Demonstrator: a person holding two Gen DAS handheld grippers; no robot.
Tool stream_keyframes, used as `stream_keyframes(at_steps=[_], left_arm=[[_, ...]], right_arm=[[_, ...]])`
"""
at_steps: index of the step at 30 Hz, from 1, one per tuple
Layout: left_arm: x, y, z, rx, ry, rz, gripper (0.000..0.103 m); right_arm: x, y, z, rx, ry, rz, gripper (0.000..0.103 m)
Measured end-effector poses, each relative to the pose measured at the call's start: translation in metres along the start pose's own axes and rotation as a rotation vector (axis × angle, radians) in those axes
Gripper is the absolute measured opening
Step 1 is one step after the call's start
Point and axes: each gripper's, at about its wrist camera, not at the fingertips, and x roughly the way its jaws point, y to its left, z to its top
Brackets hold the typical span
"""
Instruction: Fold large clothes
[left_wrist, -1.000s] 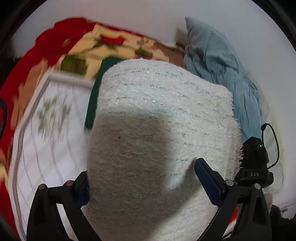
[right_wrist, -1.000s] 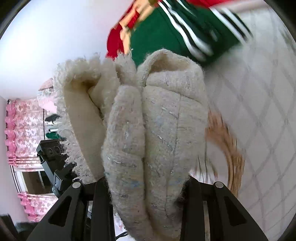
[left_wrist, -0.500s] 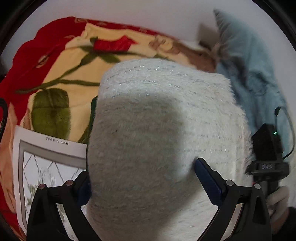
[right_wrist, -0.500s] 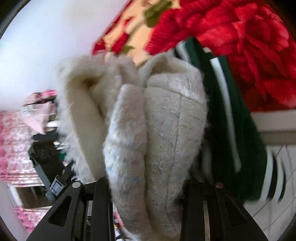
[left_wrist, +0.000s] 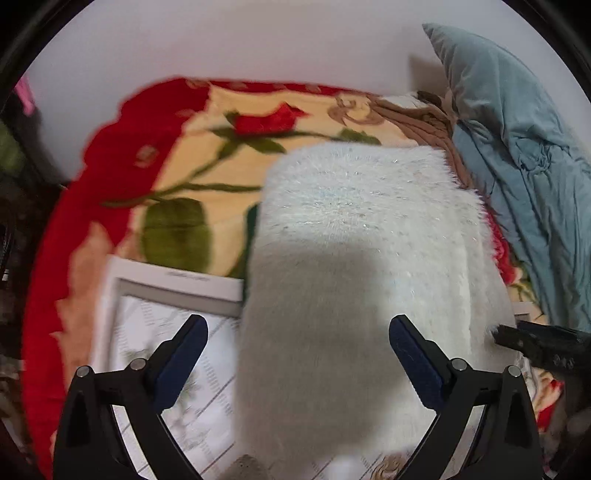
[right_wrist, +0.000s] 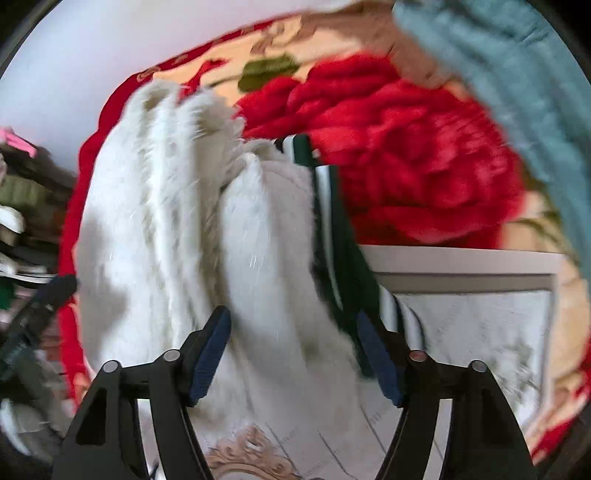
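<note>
Folded white fuzzy sweater (left_wrist: 354, 280) lying in a thick stack on the bed, partly over a dark green striped garment (right_wrist: 340, 236) that peeks out along its right side in the right wrist view. Left gripper (left_wrist: 297, 350) spread wide, blue pads (left_wrist: 181, 362) clear of the knit on one side and just beside it on the other, holding nothing. Right gripper (right_wrist: 295, 350) likewise apart, fingers straddling the near end of the stack without pinching it (frame blurred, so contact hard to judge). Beneath the clothes, a white patterned mat (left_wrist: 173, 325) with a grey border, laid over a red and yellow rose blanket (left_wrist: 192, 155). Blue-grey quilt (left_wrist: 524, 155) heaped against the wall at the far right. Right gripper's black tip just visible at the left view's right edge, near the sweater's corner.
</note>
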Motion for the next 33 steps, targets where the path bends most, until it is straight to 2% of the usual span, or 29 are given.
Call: stream_keyframes(at_steps=[2, 7, 12, 20, 24, 26, 28, 33], left_arm=[[-0.026, -0.002, -0.009, 0.002, -0.032, 0.03, 0.1], [-0.1, -0.016, -0.029, 0.024, -0.093, 0.097, 0.1], [-0.176, -0.031, -0.05, 0.028, -0.117, 0.098, 0.1], [-0.301, -0.042, -0.078, -0.002, -0.155, 0.089, 0.1], [-0.361, -0.051, -0.091, 0.008, -0.205, 0.107, 0.1], [-0.387, -0.053, -0.095, -0.001, -0.222, 0.104, 0.1], [-0.414, -0.054, -0.101, -0.008, -0.244, 0.1, 0.1], [-0.463, -0.057, -0.114, -0.01, -0.282, 0.104, 0.1]], right_arm=[[-0.024, -0.012, -0.035, -0.011, -0.054, -0.037, 0.103], [-0.095, 0.013, -0.098, -0.062, -0.148, -0.171, 0.103], [-0.186, 0.03, -0.148, -0.059, -0.19, -0.186, 0.103], [-0.344, 0.054, -0.223, -0.058, -0.331, -0.272, 0.103], [-0.421, 0.069, -0.26, -0.089, -0.417, -0.303, 0.103], [-0.455, 0.076, -0.277, -0.1, -0.45, -0.324, 0.103], [-0.487, 0.082, -0.294, -0.11, -0.475, -0.309, 0.103], [-0.55, 0.092, -0.33, -0.117, -0.555, -0.318, 0.103]])
